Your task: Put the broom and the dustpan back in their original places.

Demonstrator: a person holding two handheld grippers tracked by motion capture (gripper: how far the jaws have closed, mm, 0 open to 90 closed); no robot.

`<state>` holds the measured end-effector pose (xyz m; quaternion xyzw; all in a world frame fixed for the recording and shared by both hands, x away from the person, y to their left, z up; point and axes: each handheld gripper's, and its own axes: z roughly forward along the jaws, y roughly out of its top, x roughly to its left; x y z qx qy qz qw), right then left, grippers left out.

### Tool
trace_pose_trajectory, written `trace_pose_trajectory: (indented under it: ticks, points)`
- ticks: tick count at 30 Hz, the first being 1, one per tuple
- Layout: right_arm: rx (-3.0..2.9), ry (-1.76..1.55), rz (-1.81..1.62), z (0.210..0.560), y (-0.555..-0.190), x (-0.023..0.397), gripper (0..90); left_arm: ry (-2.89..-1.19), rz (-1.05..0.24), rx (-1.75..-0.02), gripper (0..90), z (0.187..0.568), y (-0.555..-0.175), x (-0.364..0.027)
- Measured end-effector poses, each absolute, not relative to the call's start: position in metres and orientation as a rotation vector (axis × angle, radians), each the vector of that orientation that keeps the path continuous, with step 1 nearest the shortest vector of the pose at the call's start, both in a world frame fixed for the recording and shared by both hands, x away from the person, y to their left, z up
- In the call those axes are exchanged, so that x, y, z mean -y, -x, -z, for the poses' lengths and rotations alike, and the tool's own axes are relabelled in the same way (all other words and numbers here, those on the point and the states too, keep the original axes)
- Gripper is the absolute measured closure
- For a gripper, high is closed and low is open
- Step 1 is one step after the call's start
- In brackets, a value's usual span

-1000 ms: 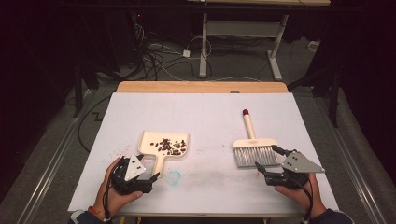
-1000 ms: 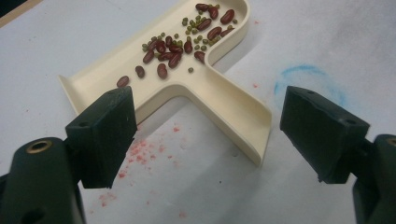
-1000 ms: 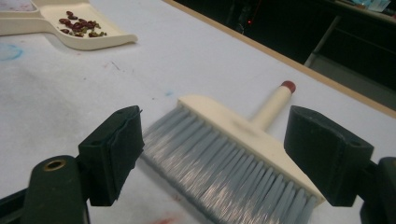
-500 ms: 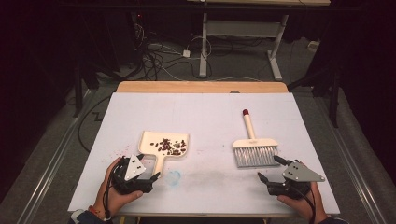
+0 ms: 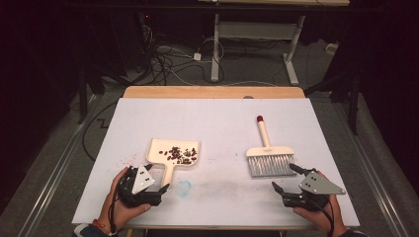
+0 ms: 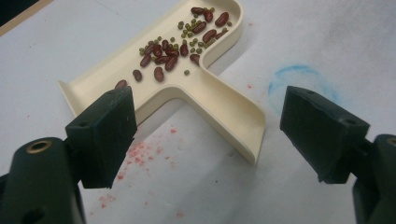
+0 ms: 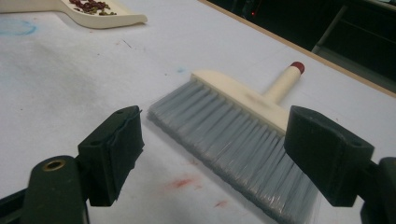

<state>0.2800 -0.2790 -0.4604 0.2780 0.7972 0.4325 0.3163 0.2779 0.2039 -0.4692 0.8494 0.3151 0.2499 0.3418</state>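
Fingers spread wide on both, gripping nothing. Left gripper (image 6: 205,135) straddles the dustpan (image 6: 187,70) handle's end, not touching; right gripper (image 7: 212,154) sits just short of the brush (image 7: 243,126) bristles. Both lie flat on the desk (image 5: 217,123), well apart. Dustpan looks light, stiff plastic, maybe slick: grab the handle, keep level or the beans (image 6: 173,49) roll. Brush: take the rigid handle, bristles soft.

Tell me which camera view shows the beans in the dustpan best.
The left gripper view: the beans lie close, so red and small green ones tell apart inside the dustpan. The high view shows dark specks; the right gripper view shows a few at its top edge.
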Motion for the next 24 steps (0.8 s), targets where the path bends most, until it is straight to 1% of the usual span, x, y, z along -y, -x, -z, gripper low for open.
trace_pose_trajectory:
  ticks: [24]
  points:
    - [-2.090, -0.716, -1.139, 0.4576, -0.2817, 0.2748, 19.9, -2.188, -0.658, -0.844, 18.8, 0.4694, -0.2829, -0.2072]
